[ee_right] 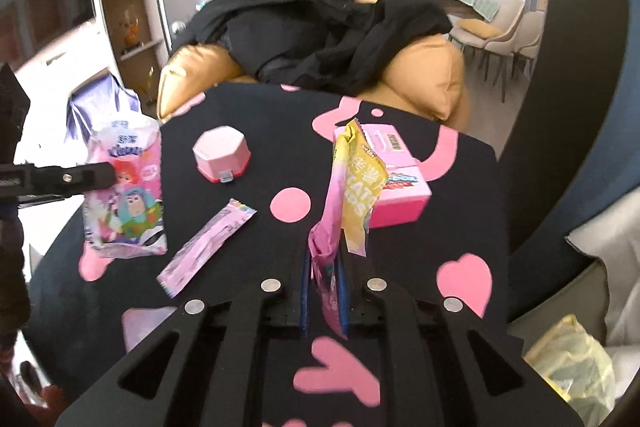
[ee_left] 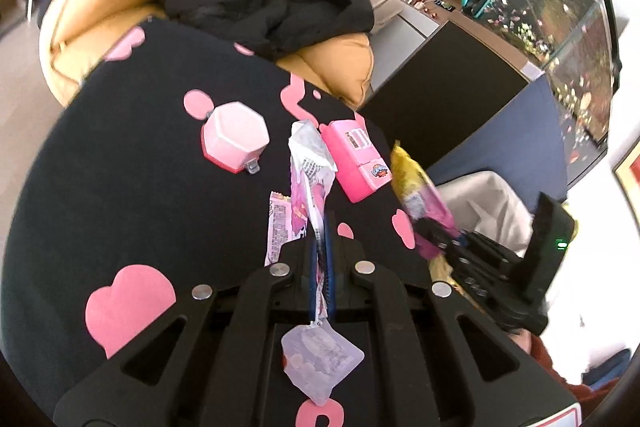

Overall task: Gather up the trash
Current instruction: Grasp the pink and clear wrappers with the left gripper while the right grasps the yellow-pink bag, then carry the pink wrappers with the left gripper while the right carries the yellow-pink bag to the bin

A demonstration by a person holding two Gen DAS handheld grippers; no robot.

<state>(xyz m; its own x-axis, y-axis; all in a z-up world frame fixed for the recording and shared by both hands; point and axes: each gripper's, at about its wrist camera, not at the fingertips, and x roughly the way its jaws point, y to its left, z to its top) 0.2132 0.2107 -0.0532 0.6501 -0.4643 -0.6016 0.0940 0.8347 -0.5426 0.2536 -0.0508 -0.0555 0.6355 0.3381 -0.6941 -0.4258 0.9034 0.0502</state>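
tissue pack (ee_right: 126, 203) at far left, clear of the table (ee_right: 460, 195), pinched by its edge in the left gripper (ee_left: 321, 243), pads pressed flat together on the thin film. feather-light, floppy, slick plastic; likely to flap and slide if jerked, so better carried by a gathered fold than by a single layer.

next along, pink stick wrapper (ee_right: 208, 247), flat on the black cloth, untouched, well apart from both grippers. thin and crinkly, no weight to speak of, hard to get under while lying flat; probably best taken at one crimped end, where the seal gives stiffness, or nudged to lift an edge first.

behind it, hexagonal pink box (ee_right: 222, 155), rigid, lid down; looks like a keepsake rather than rubbish, so probably one to leave alone.

centre, right gripper (ee_right: 326, 267), clamped on the lower end of a yellow and pink chip bag (ee_right: 360, 183), raised above the table and folded over on itself. empty-looking, springy, noisy foil; squeezes down to almost nothing, so a narrow pinch holds well, though the loose top may catch on things.

just beyond, pink toy box (ee_right: 400, 187), stiff, resting on the table, partly hidden by the bag.

far right, bin with white liner (ee_left: 488, 203), beside the table, mouth open, soft-walled; apparently the drop point for both held wrappers.
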